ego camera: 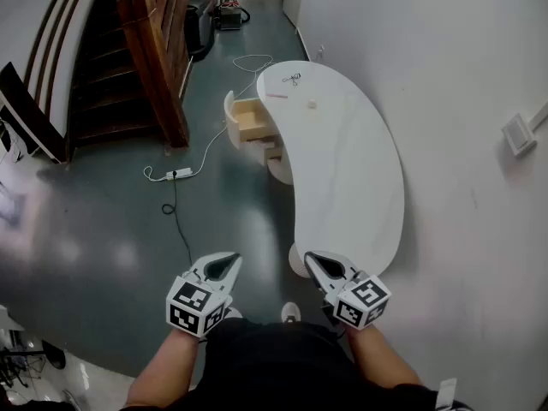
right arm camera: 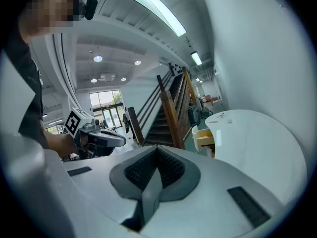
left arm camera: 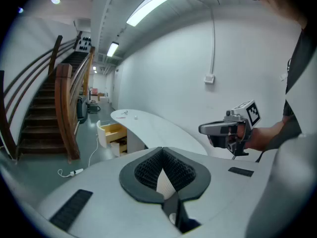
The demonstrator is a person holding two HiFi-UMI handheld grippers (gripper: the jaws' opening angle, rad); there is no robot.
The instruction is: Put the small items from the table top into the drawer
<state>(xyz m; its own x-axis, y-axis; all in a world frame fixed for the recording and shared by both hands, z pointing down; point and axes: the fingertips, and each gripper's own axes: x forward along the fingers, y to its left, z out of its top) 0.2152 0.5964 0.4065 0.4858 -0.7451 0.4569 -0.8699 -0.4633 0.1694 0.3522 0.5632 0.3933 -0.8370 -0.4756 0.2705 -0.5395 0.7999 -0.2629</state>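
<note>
L hand-held gripper (ego camera: pixel 232 259), R hand-held gripper (ego camera: pixel 311 259) closed, empty — drawer (ego camera: pixel 251 120) open.

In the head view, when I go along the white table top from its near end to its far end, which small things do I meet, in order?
small white block → flat pale strip → small dark tangled thing
</note>
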